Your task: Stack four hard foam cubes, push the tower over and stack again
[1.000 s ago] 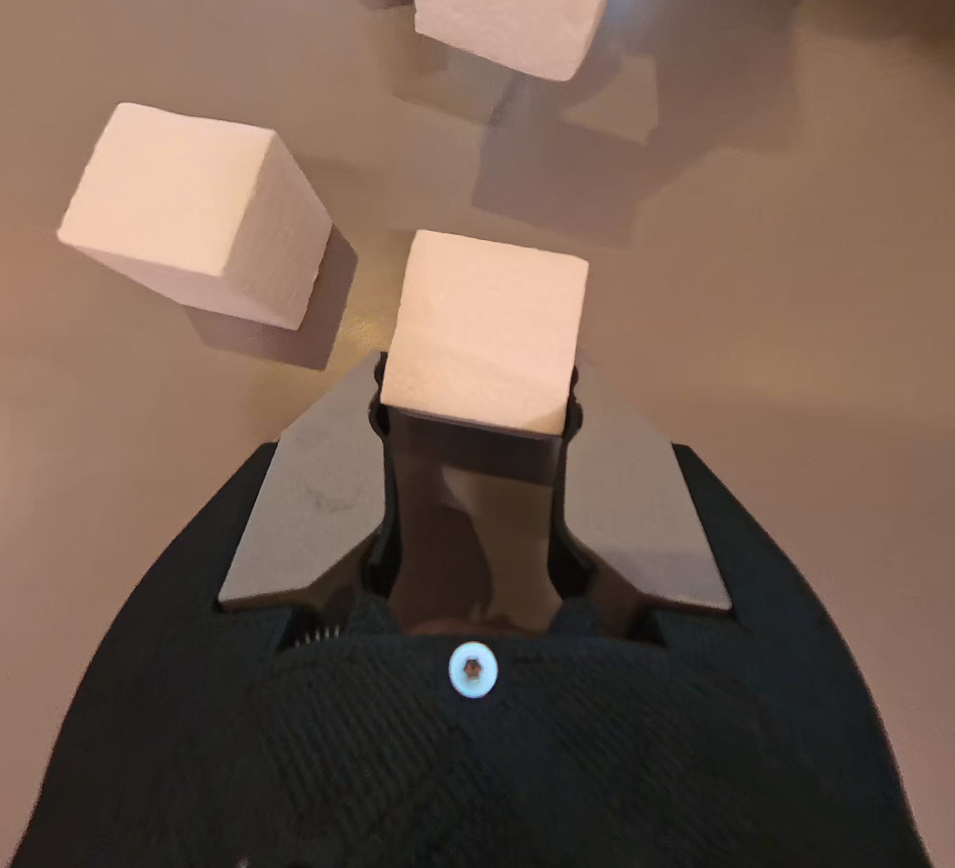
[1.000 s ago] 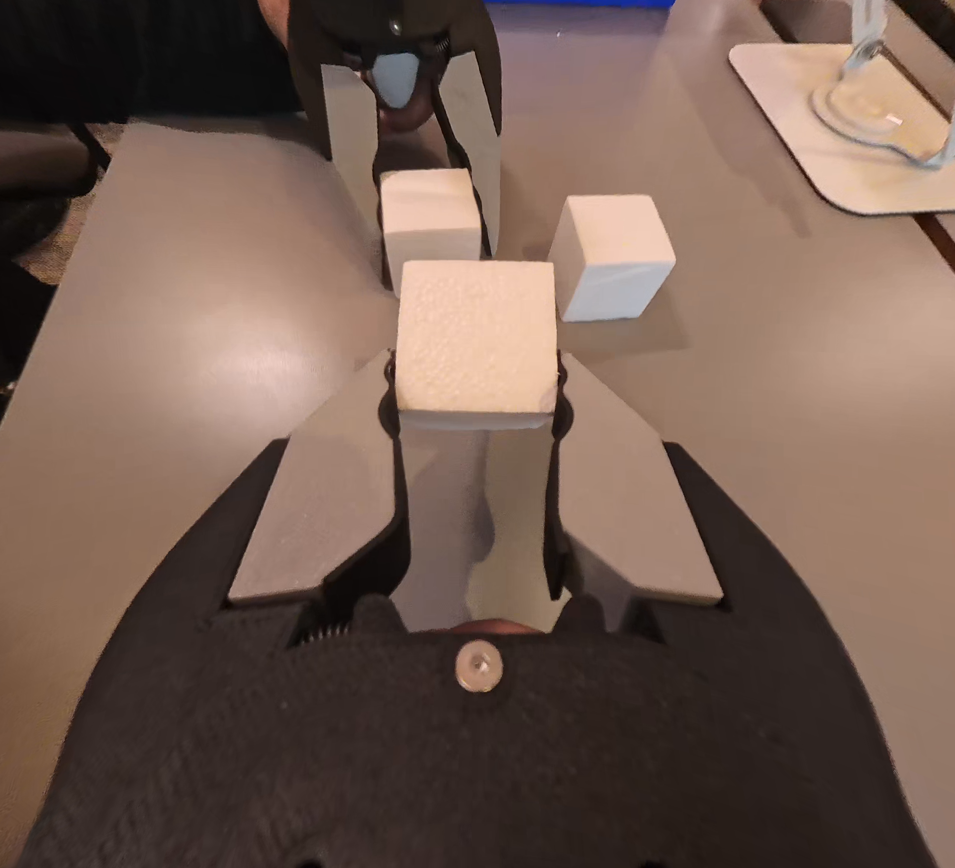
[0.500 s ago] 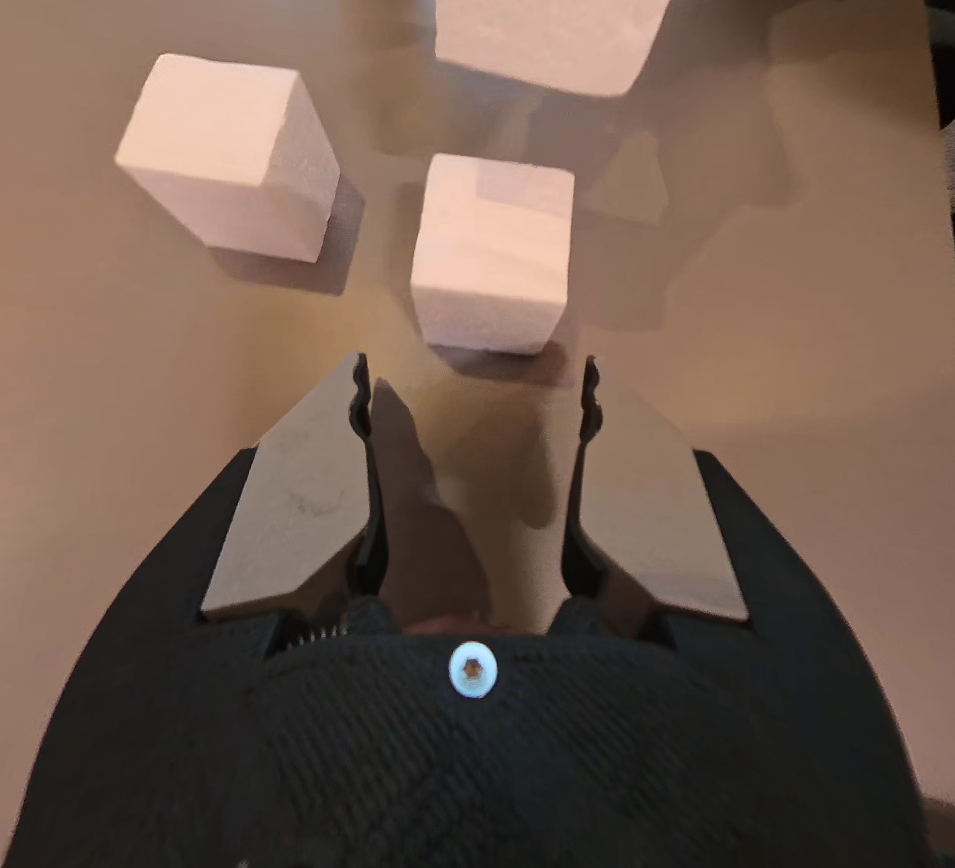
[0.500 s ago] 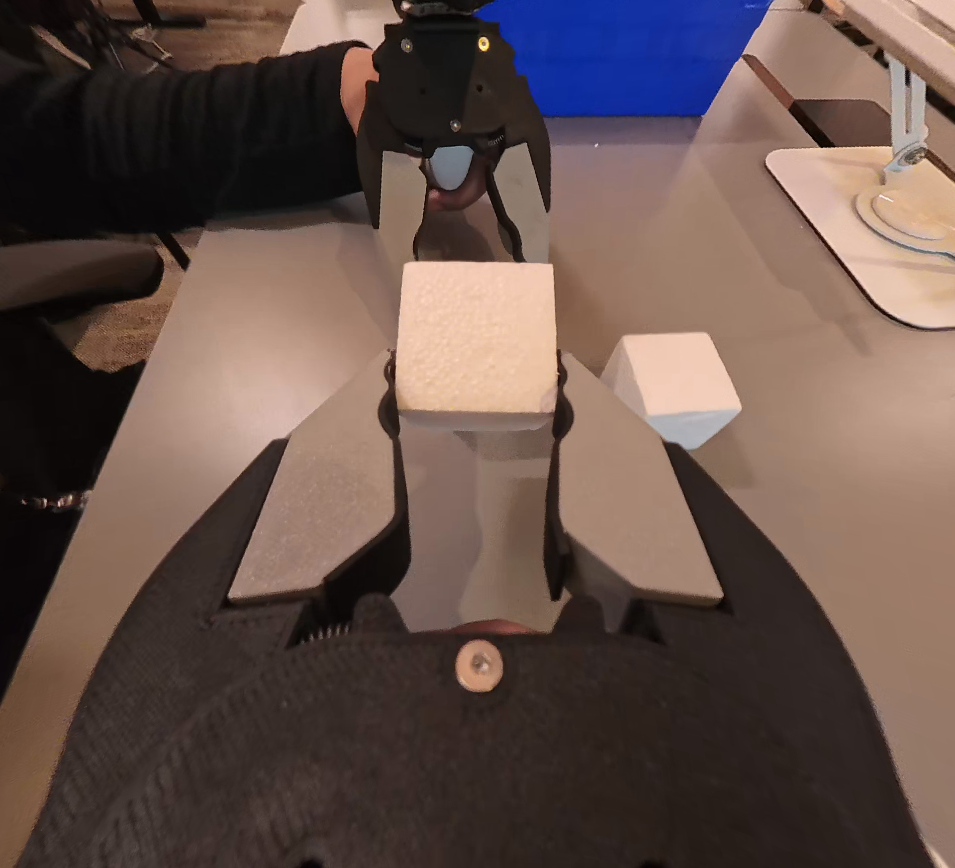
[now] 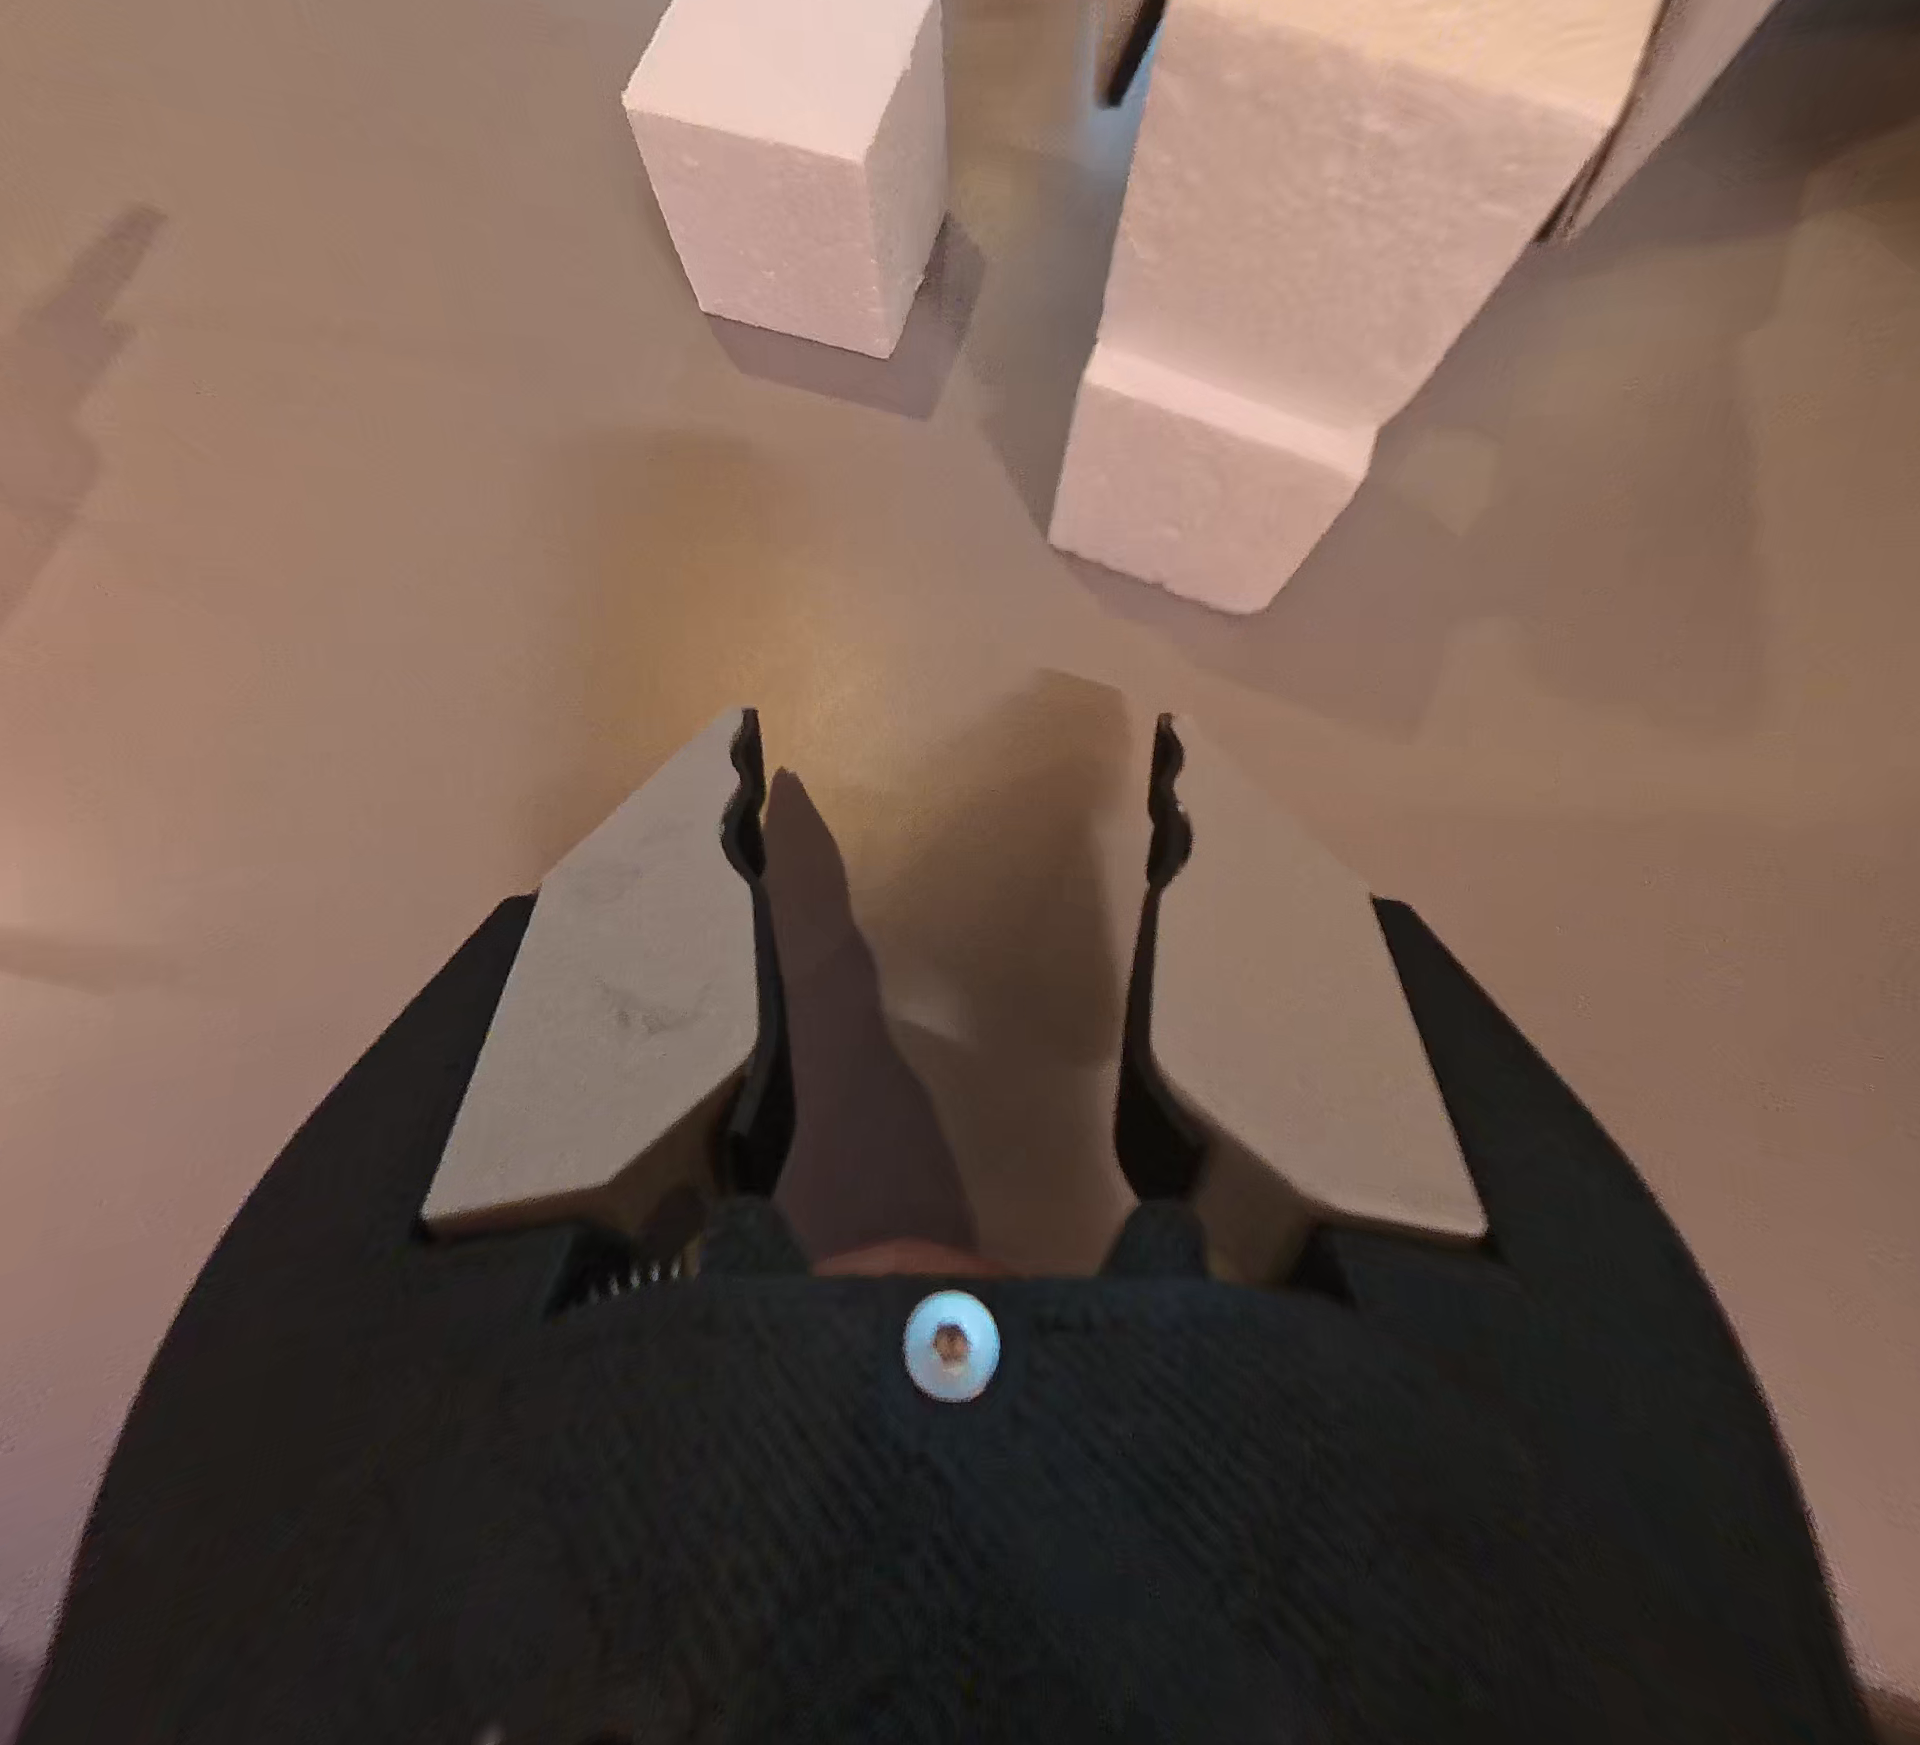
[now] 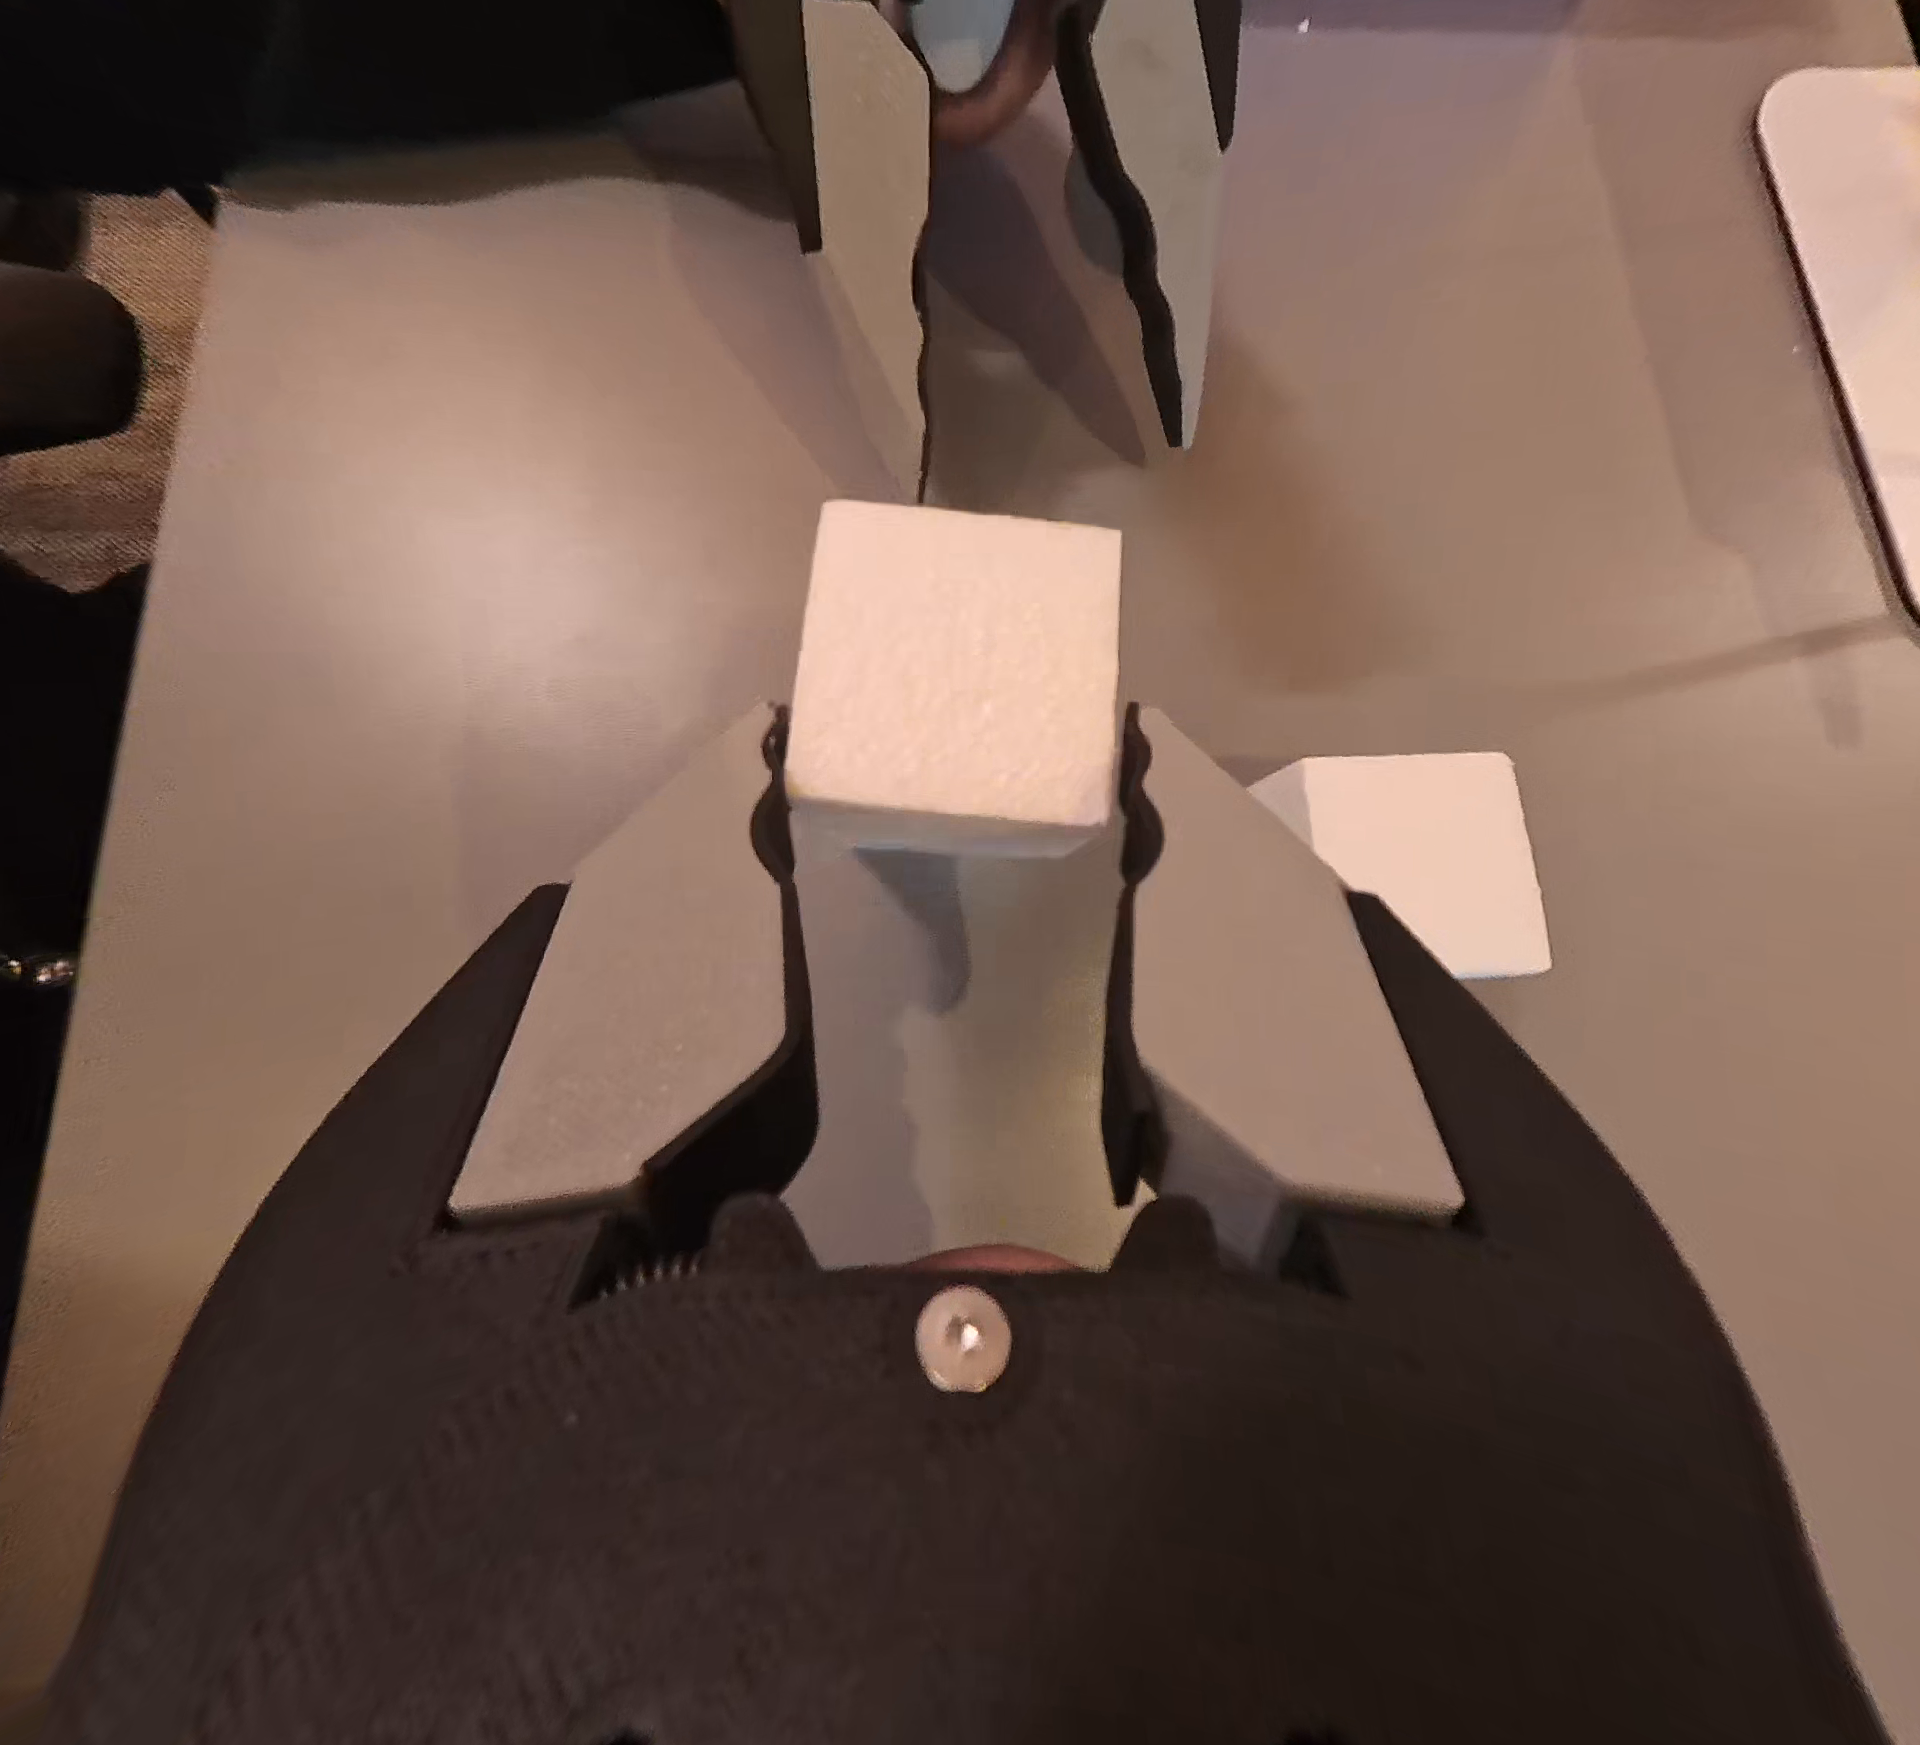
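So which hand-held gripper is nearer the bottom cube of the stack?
Right. The right hand-held gripper holds a cube on the bottom cube; the left hand-held gripper is open, short of it.

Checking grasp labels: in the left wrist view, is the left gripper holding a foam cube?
No, the left gripper is open with only bare table between its fingers.

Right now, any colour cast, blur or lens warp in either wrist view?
Left wrist view: warm pinkish-tan cast on the table and cubes; wide-angle stretch makes the held cube loom over the base cube; soft shadows beside the free cube. Right wrist view: neutral grey, soft glare patch on the table, slight blur on the left gripper.
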`<action>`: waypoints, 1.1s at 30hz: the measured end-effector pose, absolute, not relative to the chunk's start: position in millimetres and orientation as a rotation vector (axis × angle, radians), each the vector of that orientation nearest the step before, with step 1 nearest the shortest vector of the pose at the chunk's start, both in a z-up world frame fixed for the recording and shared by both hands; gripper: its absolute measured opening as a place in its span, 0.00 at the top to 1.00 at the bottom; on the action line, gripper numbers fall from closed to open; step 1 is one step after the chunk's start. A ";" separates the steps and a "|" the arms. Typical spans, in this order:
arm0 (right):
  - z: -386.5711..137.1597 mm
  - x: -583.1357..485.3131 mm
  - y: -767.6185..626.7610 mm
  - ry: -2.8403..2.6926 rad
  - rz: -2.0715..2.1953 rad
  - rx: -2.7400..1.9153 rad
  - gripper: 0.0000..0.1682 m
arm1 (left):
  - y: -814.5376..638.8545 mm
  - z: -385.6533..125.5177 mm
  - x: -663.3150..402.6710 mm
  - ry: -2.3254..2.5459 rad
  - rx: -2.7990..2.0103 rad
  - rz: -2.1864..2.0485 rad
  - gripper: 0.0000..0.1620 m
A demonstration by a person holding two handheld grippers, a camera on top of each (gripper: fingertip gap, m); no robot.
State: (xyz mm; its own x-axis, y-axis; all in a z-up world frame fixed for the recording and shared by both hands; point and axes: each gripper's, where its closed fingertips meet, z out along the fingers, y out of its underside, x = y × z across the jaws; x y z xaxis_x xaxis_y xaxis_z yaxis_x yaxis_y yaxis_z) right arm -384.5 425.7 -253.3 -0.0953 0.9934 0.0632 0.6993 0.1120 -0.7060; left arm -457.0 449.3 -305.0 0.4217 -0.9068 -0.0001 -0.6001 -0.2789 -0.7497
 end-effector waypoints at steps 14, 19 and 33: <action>-235.3 -372.9 429.1 -1.668 0.766 -1.525 0.58 | 439.7 -319.8 -445.7 1.354 -2.004 -0.575 0.55; -238.6 -375.2 426.5 -1.661 0.761 -1.507 0.58 | 420.2 -317.9 -434.1 1.464 -1.947 -0.626 0.67; -241.5 -387.2 425.9 -1.630 0.788 -1.508 0.67 | 395.0 -318.0 -397.4 1.598 -1.859 -0.672 0.68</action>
State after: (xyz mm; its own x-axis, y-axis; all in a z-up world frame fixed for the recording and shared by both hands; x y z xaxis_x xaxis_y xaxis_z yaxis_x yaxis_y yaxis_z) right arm -387.2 425.9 -241.5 -0.0079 0.9923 0.1237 0.5198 0.1097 -0.8472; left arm -397.4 395.0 -318.0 0.1510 -0.9885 -0.0023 -0.6899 -0.1037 -0.7165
